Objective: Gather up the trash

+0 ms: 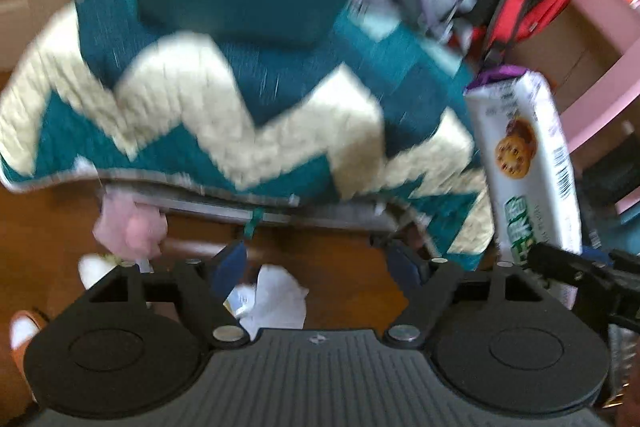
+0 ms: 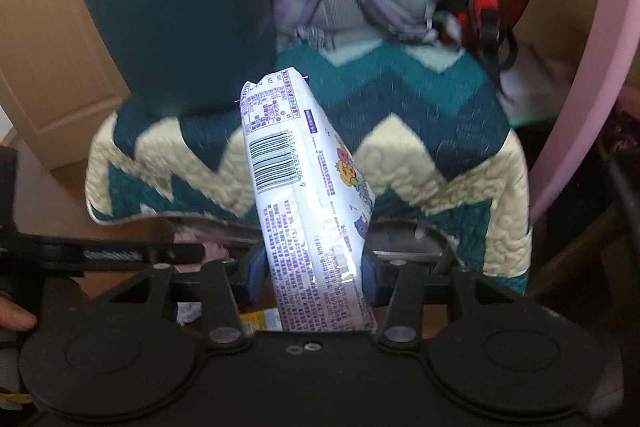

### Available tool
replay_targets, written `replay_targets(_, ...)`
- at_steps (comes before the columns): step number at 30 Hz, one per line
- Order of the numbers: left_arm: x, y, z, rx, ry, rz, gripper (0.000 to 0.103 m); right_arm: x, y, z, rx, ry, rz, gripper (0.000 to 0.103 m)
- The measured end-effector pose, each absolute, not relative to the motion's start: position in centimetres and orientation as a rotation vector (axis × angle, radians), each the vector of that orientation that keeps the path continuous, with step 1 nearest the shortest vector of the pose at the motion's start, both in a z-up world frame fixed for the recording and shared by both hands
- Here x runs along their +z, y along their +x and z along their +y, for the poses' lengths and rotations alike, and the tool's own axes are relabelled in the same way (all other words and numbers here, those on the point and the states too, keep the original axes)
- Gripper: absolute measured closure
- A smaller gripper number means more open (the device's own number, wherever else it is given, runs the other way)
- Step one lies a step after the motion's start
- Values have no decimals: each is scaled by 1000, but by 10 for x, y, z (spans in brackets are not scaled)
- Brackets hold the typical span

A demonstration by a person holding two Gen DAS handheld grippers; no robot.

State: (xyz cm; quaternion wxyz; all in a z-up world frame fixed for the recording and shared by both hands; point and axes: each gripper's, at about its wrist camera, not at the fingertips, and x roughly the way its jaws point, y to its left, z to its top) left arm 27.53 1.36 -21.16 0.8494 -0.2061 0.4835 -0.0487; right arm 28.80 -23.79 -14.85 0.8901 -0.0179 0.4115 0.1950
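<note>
the right claw (image 2: 310,277) grips a white and purple plastic snack wrapper (image 2: 298,195) between its blue pads, the packet standing up before a teal and cream zigzag quilt (image 2: 420,155) draped over a seat; the left claw (image 1: 320,267) stands open and empty above crumpled white paper (image 1: 276,301) on the brown wooden floor (image 1: 52,219); a pink tissue wad (image 1: 130,233) lies just beside the quilt's edge.

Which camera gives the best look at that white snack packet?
The right wrist view: the snack packet stands centred between the right gripper pads, barcode readable. The left wrist view shows it at the right edge, cookie picture visible.
</note>
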Motion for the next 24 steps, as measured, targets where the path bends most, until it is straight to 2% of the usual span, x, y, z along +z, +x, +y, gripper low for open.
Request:
replay_targets(13, -379, 319, -23, -184, -266, 1245, 26, -198, 325, -243, 446, -60, 862, 58)
replay_targets(24, -475, 322, -26, -484, 202, 1380, 26, -217, 329, -227, 537, -55, 956, 58)
